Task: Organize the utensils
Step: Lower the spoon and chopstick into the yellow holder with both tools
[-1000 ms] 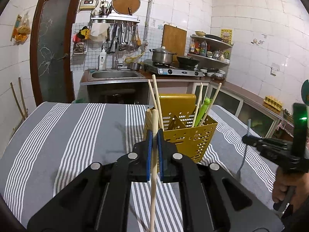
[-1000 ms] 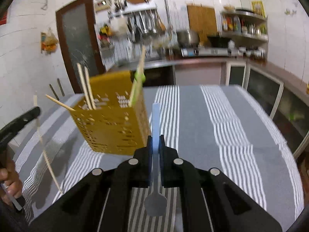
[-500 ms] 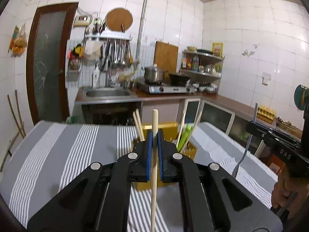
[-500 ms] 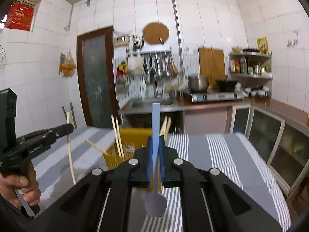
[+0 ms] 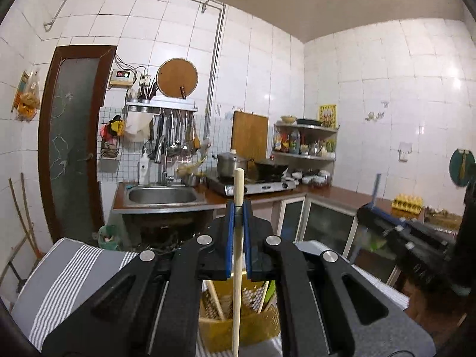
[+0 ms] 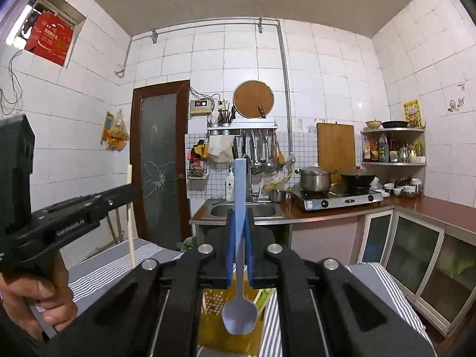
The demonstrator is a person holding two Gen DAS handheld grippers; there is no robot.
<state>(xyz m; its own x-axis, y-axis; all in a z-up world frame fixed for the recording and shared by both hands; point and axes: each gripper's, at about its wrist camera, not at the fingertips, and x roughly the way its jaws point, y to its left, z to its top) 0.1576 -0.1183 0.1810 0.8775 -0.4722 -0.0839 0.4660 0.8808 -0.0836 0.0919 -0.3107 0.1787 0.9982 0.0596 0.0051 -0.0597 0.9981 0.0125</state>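
Observation:
My left gripper [image 5: 238,208] is shut on a pale wooden chopstick [image 5: 237,273], held upright with its lower end over the yellow perforated utensil basket [image 5: 238,321]. My right gripper [image 6: 239,217] is shut on a blue-handled spoon [image 6: 239,312], bowl end down, above the same basket [image 6: 229,327]. The basket holds other chopsticks and a green utensil and is mostly hidden behind both grippers. The right gripper shows at the right of the left wrist view [image 5: 386,220]. The left gripper shows at the left of the right wrist view [image 6: 119,196].
The basket stands on a table with a grey and white striped cloth [image 5: 68,264]. Behind it are a sink counter [image 5: 163,196], a gas stove with pots [image 6: 336,199], glass-door cabinets [image 6: 416,255] and a dark door [image 6: 157,163].
Both grippers have risen and tilted up with their utensils still clamped. The views now look over the basket toward the kitchen wall, and the basket has dropped to the bottom of both frames.

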